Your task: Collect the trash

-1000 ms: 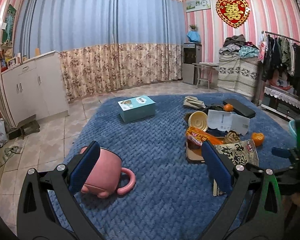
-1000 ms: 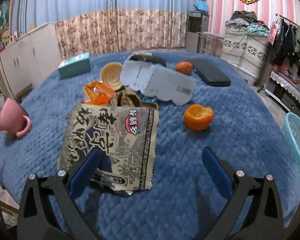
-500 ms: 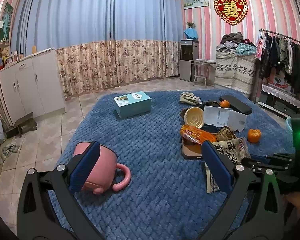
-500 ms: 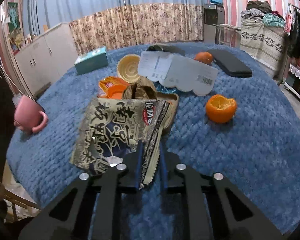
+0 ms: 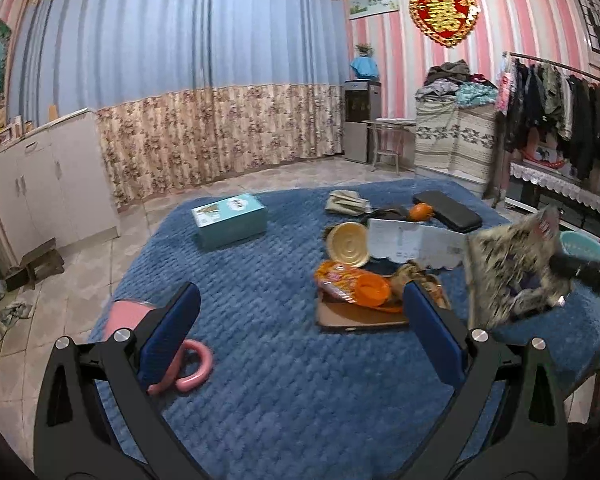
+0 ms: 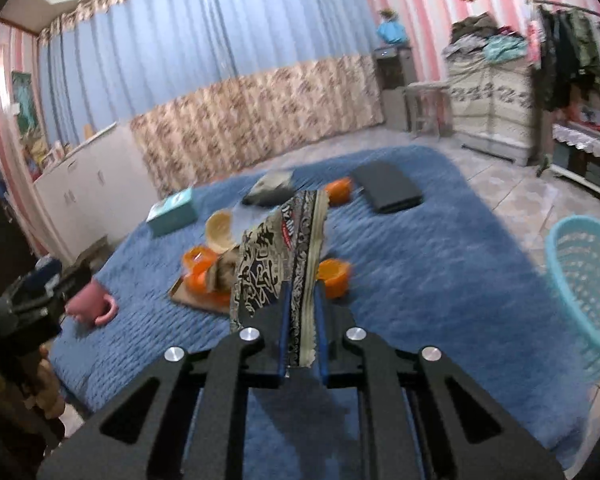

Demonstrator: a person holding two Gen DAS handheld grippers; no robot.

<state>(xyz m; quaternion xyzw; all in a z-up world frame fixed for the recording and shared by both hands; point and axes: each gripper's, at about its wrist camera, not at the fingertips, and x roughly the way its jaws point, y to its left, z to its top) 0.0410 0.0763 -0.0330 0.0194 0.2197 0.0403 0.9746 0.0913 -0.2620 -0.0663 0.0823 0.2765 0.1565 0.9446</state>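
Counting two grippers: one left gripper [image 5: 300, 296] and one right gripper [image 6: 302, 296].

Counting one each of the following on the blue cover:
- pink mug [image 5: 126, 312]
- teal box [image 5: 230, 220]
- round yellow lid [image 5: 348, 244]
- black case [image 5: 448, 210]
- white printed card [image 5: 412, 240]
- orange wrapper [image 5: 352, 284]
- flat brown tray [image 5: 356, 316]
- folded beige bundle [image 5: 346, 202]

Counting two orange fruits in total: one whole orange fruit [image 5: 420, 211] and one opened orange fruit [image 6: 332, 276].

Counting one patterned snack bag [image 6: 276, 264].

Counting one teal basket [image 6: 584, 280] beyond the cover's edge.
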